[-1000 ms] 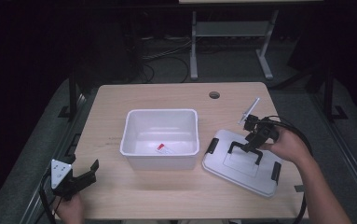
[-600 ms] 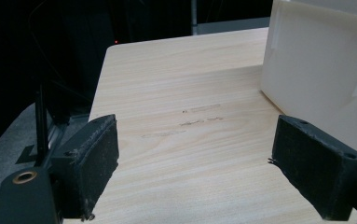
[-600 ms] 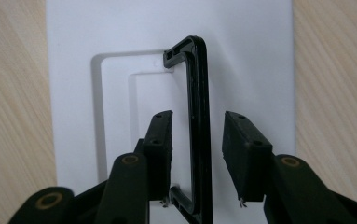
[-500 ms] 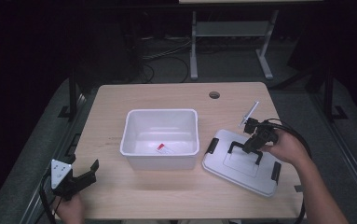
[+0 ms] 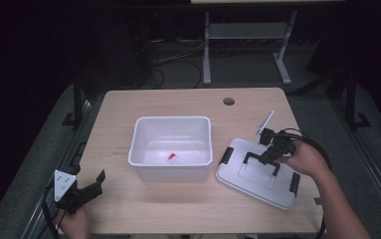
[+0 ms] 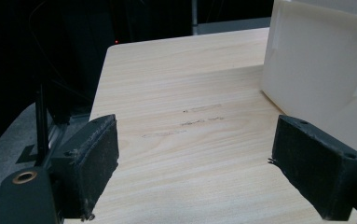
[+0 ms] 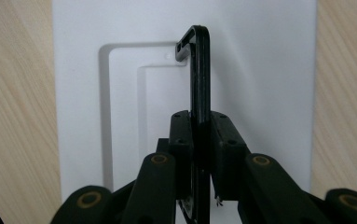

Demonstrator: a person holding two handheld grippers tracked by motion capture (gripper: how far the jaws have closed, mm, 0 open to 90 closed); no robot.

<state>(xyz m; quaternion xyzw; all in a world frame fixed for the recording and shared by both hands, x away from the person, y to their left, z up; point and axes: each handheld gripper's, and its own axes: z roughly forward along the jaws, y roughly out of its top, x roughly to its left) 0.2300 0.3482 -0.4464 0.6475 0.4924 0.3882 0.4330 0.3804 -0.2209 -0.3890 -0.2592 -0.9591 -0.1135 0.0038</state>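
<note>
Landmark: the white bin (image 5: 171, 147) stands open near the middle of the wooden table (image 5: 178, 102); I place everything else by it.

My right gripper (image 5: 269, 157): to the right of the bin, over the lid. In the right gripper view its jaws are pressed tight on either side of the black handle (image 7: 199, 74), with no gap left between pad and plastic.

Handle: a thin black bar raised upright from the recess in the lid's top. In the high view it stands as a small arch (image 5: 261, 160) under my right hand (image 5: 302, 158).

Lid (image 5: 257, 174): white, flat on the table just to the right of the bin, turned at a slant to it and not touching it. A black latch sits at its end near the bin, another at its far end.

My left gripper (image 5: 86, 189): well to the left of the bin and nearer to me, close to the table's front corner. In the left gripper view its jaws stand wide apart with bare wood between them and nothing held.

Bin's wall (image 6: 325, 79): seen in the left gripper view beyond the right-hand jaw.

Inside the bin: a small red and white label (image 5: 174, 158) on the floor, towards the near wall.

Behind the bin: a round hole (image 5: 229, 101) in the tabletop, to its right.
</note>
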